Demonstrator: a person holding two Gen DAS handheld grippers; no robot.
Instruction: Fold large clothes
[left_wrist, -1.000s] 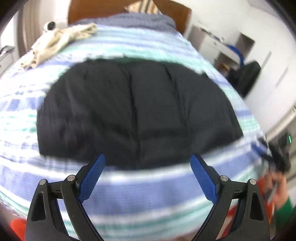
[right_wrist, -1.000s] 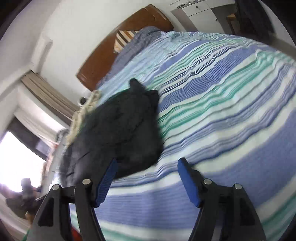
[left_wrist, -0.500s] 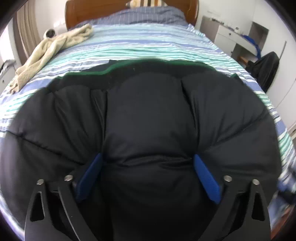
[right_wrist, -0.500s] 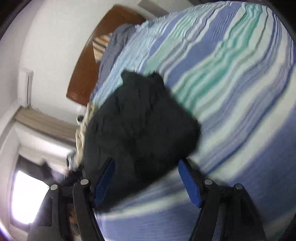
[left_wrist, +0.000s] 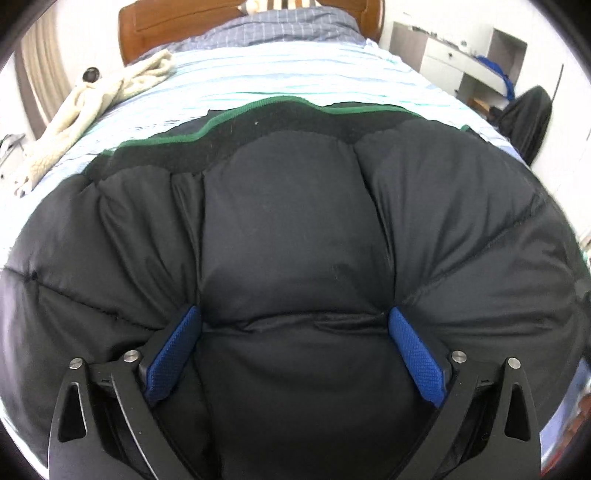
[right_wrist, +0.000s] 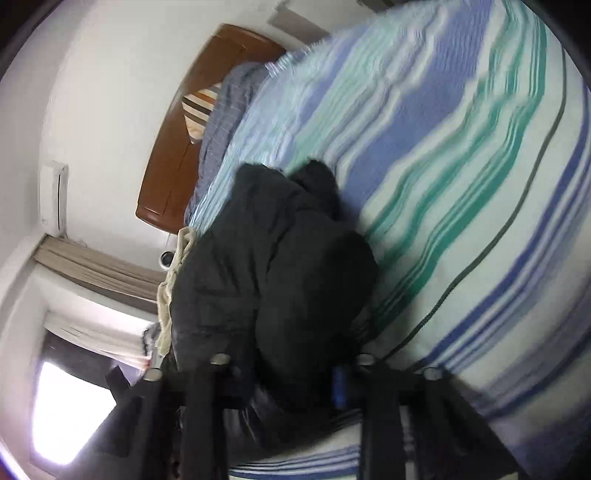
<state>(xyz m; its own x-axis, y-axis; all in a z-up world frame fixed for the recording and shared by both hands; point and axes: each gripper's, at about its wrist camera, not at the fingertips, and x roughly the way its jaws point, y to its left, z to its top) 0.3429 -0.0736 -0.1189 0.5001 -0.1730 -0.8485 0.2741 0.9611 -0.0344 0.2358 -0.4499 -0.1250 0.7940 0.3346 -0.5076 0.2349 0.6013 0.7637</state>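
Observation:
A black padded jacket (left_wrist: 295, 229) with a green-edged collar lies folded on the striped bed. It also shows in the right wrist view (right_wrist: 273, 266). My left gripper (left_wrist: 295, 328) is wide open, its blue pads (left_wrist: 173, 354) pressed into the jacket's near edge with a thick bulge of fabric between them. My right gripper (right_wrist: 288, 376) sits at the jacket's near corner, the fabric bunched between its jaws. Only one blue pad (right_wrist: 339, 384) shows; the other is hidden by the fabric.
The bed has a blue, green and white striped cover (right_wrist: 461, 166) and a wooden headboard (left_wrist: 177, 22). A cream garment (left_wrist: 85, 110) lies at the far left of the bed. White drawers (left_wrist: 454, 62) and a dark bag (left_wrist: 528, 118) stand to the right. A window (right_wrist: 66, 406) is at the left.
Both grippers have moved in from above the bed onto the jacket's near edge. The right gripper's jaws have drawn closer together around the fabric.

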